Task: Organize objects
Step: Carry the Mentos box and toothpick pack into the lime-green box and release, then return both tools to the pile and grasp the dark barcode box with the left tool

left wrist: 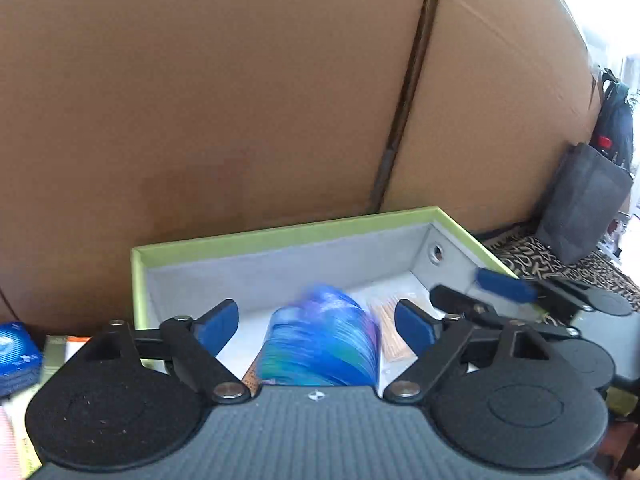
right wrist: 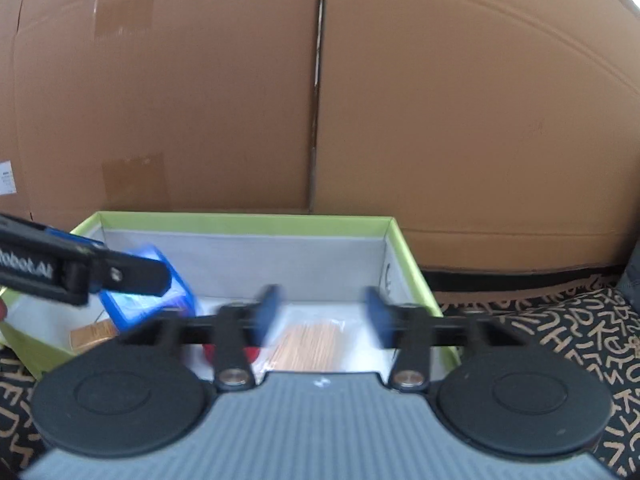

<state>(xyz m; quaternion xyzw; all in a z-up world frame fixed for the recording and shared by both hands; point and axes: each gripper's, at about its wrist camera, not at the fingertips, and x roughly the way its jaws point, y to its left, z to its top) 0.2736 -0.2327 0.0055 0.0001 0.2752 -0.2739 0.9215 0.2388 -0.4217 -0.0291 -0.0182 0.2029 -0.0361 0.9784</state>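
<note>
Both grippers open over green-rimmed box
Left gripper wide, blurred blue packet loose between pads; right gripper spread above toothpick bag; cardboard wall, patterned cloth

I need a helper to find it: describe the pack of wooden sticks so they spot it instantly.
Find the cardboard wall; the green-rimmed box sits against it. On its white floor, right of the blue packet, lies the pack of sticks: flat, clear-wrapped, the only tan thing with thin parallel lines.
</note>
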